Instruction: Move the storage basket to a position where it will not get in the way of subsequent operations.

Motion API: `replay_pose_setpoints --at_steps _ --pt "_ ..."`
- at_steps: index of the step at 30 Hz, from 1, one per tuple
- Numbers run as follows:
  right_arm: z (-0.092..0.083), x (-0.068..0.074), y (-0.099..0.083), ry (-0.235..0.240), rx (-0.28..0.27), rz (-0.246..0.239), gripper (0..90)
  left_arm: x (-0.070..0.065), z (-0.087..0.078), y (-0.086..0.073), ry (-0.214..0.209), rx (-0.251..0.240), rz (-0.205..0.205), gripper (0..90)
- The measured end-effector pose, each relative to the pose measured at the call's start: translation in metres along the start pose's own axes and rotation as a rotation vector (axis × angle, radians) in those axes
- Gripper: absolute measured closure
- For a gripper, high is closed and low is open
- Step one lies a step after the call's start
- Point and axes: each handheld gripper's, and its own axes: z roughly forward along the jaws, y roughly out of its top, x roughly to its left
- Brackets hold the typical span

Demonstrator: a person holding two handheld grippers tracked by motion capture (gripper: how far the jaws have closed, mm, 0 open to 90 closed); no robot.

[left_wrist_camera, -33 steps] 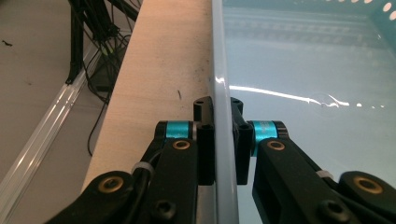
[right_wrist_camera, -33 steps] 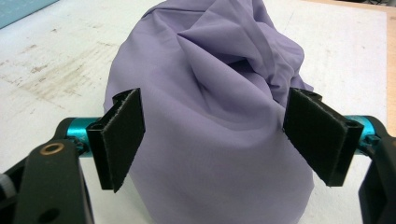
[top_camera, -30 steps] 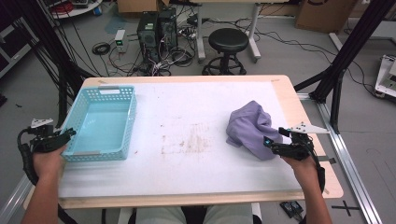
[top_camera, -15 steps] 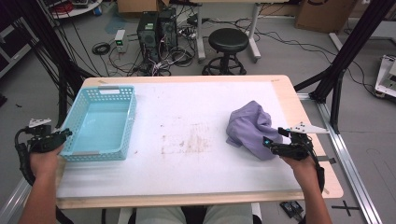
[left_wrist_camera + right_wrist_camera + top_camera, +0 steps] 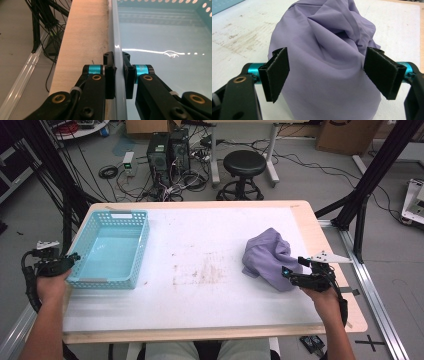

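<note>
left gripper (image 5: 118, 72) i have clamped on the basket (image 5: 160, 32) rim; right gripper (image 5: 325, 75) stands spread around the purple cloth (image 5: 324, 50).

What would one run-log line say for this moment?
left gripper: shut on basket rim, jaws have just been closing | right gripper: open, straddling purple cloth | cloth: heaped on table

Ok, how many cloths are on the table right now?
1. A single purple cloth lies bunched up at the right side of the table, between the open jaws of the right gripper. The basket at the left looks empty.
</note>
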Motion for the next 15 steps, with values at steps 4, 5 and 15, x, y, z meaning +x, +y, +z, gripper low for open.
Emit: replay_pose_setpoints --at_steps 4,5,15 --pt "0.000 0.000 0.000 -0.001 0.000 0.001 21.0 0.001 0.000 -0.001 -0.014 0.004 -0.009 74.9" --pt "0.000 0.000 0.000 -0.001 -0.001 0.000 21.0 0.002 -0.001 -0.001 -0.016 -0.003 -0.014 67.8" --pt "-0.003 -0.001 0.000 -0.005 -0.006 -0.003 21.0 -0.004 -0.031 -0.004 -0.070 -0.192 -0.007 57.1"
